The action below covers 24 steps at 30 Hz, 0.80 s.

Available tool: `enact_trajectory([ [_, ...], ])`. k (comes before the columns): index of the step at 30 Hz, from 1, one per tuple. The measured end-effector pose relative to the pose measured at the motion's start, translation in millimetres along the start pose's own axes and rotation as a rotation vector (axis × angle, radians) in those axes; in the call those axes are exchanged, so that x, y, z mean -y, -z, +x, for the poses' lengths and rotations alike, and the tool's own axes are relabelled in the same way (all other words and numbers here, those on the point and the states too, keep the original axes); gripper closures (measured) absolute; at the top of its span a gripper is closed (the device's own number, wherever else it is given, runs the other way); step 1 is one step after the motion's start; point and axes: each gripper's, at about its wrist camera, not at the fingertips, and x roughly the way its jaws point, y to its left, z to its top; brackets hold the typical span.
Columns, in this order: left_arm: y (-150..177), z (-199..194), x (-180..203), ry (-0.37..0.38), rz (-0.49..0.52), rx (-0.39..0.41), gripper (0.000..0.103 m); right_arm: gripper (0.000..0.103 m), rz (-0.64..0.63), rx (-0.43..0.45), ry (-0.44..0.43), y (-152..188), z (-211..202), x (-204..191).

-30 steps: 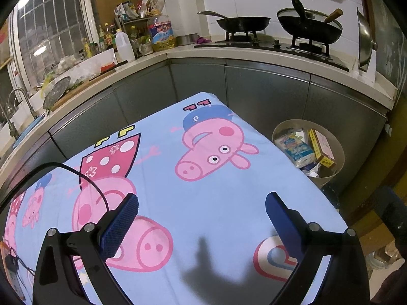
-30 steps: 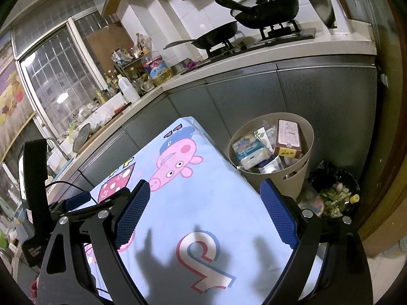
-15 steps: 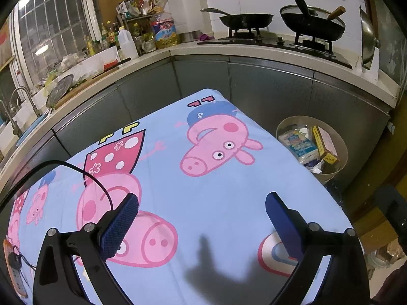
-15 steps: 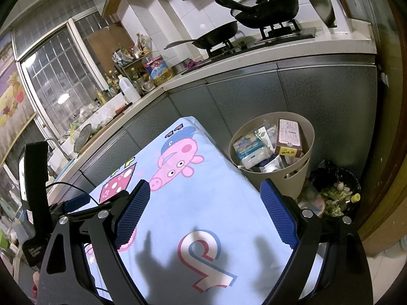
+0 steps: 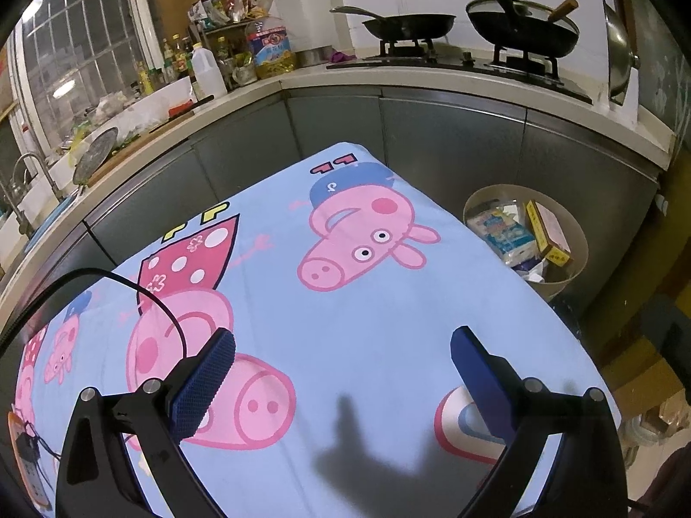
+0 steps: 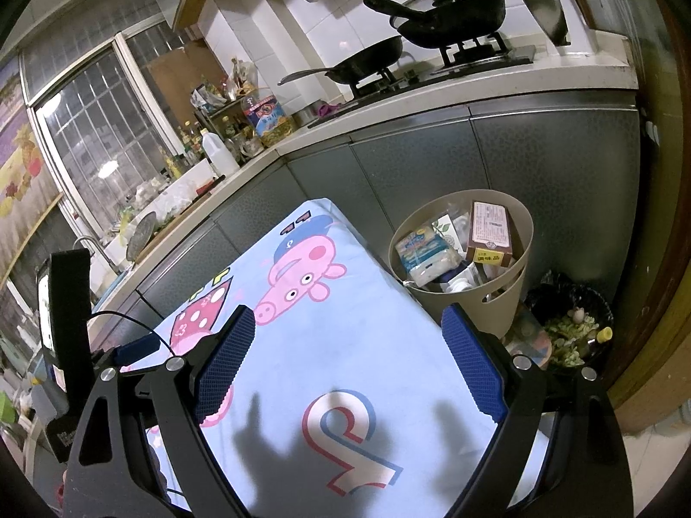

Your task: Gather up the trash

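A beige trash bin (image 5: 574,267) (image 6: 514,285) stands on the floor off the table's right edge, holding boxes and wrappers, among them a tissue pack (image 6: 425,254) and a brown carton (image 6: 490,233). My left gripper (image 5: 343,360) is open and empty above the table's blue cartoon-pig cloth (image 5: 345,302). My right gripper (image 6: 347,339) is open and empty above the same cloth (image 6: 345,345), with the bin ahead to its right. The left gripper body (image 6: 64,302) shows at the left of the right wrist view.
A grey-fronted kitchen counter (image 5: 432,86) wraps behind the table, with two black pans (image 5: 522,30) on the stove and bottles (image 5: 207,69) in the corner. A black bucket of food scraps (image 6: 574,328) sits right of the bin. A cable (image 5: 129,285) lies on the cloth.
The left gripper has lifted and drawn back slightly, so the cloth and bin sit lower in its view. The right gripper has barely moved. Both stay open.
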Motion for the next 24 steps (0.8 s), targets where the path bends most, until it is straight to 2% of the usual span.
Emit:
enact_trajectory([
  [24, 6.3, 7.3, 9.2, -0.010, 0.032, -0.031, 0.004, 0.016, 0.014, -0.004, -0.001, 4.0, -0.3, 2.3],
])
